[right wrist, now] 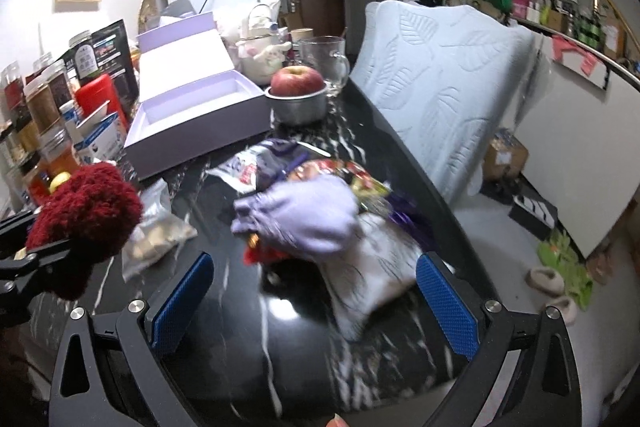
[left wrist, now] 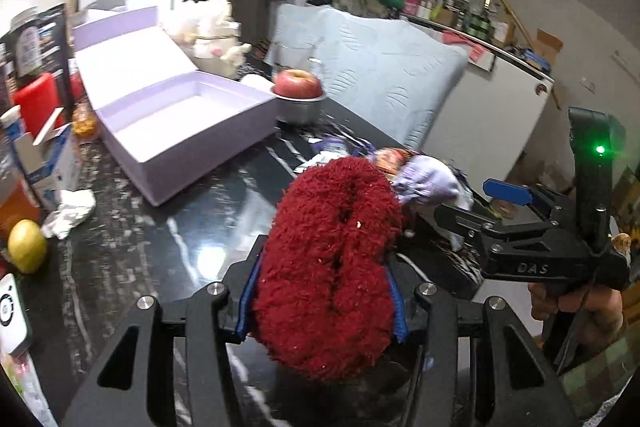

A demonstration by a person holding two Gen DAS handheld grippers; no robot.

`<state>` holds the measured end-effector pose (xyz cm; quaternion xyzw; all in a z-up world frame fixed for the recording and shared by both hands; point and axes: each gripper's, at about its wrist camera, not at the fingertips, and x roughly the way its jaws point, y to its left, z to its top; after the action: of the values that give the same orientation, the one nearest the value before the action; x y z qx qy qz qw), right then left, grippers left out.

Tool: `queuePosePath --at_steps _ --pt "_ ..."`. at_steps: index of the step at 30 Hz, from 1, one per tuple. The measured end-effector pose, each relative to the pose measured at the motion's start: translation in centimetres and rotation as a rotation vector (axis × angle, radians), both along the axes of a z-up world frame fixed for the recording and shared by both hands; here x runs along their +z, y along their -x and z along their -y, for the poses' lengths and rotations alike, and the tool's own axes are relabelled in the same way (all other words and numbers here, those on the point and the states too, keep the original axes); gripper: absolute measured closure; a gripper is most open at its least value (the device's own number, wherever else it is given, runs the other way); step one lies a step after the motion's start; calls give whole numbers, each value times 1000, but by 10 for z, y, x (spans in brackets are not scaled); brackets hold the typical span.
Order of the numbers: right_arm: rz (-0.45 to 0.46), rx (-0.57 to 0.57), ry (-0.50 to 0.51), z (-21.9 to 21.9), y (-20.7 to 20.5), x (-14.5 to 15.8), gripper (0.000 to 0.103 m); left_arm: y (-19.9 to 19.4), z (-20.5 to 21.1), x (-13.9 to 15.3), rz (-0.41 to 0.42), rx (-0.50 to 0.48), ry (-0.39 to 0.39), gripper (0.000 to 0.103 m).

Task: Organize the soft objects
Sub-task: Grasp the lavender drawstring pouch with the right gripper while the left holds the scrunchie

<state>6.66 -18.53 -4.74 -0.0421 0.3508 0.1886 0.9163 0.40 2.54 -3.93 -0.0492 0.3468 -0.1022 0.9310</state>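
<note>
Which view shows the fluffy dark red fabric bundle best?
The left wrist view: the fluffy dark red fabric bundle fills the centre, clamped in the left gripper. The right wrist view shows it only at the left edge, partly hidden.

Both views are taken from just behind the tongs, angled down along the black desk toward the open lilac box and the apple. The box, apple and pale pillow are shared, seen close.

Black marble table carries lilac box, snack packets.
</note>
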Motion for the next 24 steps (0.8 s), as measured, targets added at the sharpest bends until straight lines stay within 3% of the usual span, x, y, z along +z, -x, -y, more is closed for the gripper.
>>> queuePosePath --at_steps 7,14,18,24 --pt "33 -8 34 -30 -20 -3 0 -2 -26 4 13 83 -4 53" --pt "83 -73 150 -47 -31 -15 0 -6 -40 0 8 123 -20 53" --pt "88 -87 119 -43 -31 -15 1 -10 -45 -3 -5 127 -16 53" --pt "104 -107 152 -41 -31 -16 26 -14 -45 -6 -15 124 -8 53"
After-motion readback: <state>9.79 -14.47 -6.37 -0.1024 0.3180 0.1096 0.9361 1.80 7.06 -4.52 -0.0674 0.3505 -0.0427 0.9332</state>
